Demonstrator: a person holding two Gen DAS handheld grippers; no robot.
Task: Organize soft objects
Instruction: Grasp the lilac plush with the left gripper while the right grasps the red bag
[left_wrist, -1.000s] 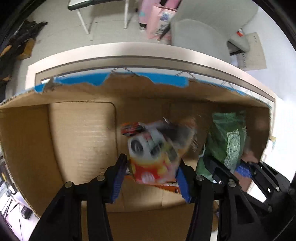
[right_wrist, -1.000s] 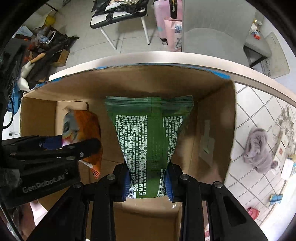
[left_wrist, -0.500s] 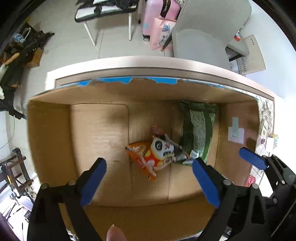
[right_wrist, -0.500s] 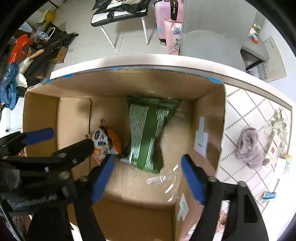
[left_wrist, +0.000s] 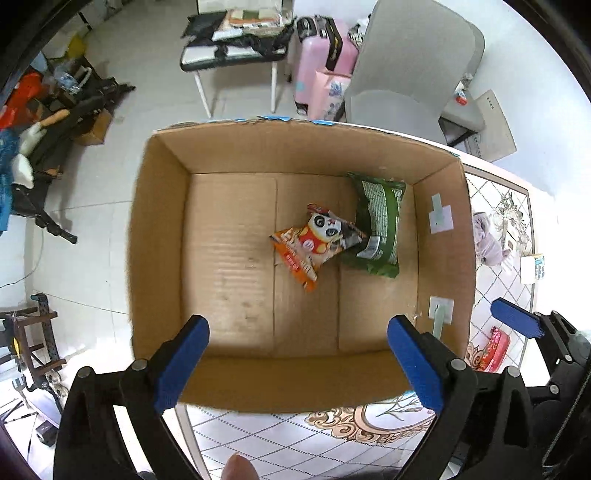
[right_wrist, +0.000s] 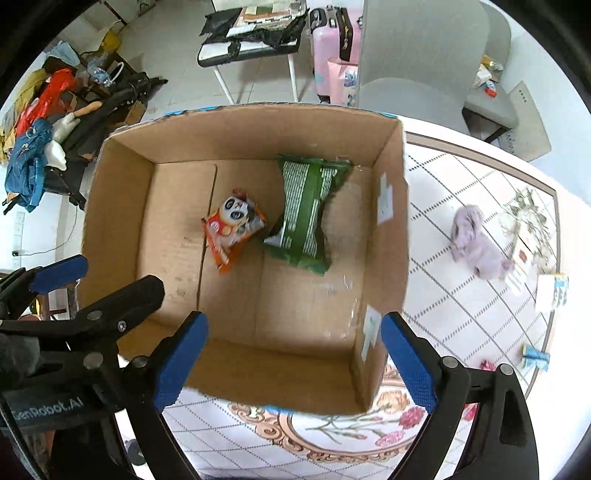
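An open cardboard box stands on the patterned table. Inside lie an orange panda snack bag and a green snack bag, touching each other. My left gripper is open and empty, held above the box's near wall. My right gripper is open and empty, also above the near wall. The left gripper's body shows at the left in the right wrist view. A purple soft cloth lies on the table right of the box.
Small packets and a blue item lie on the table at the right. A red packet lies by the box's right corner. Beyond the table are a grey chair, a pink suitcase and floor clutter.
Both grippers opened, dropped the orange panda bag and the green bag into the box, and drew back up and out above the box's near wall.
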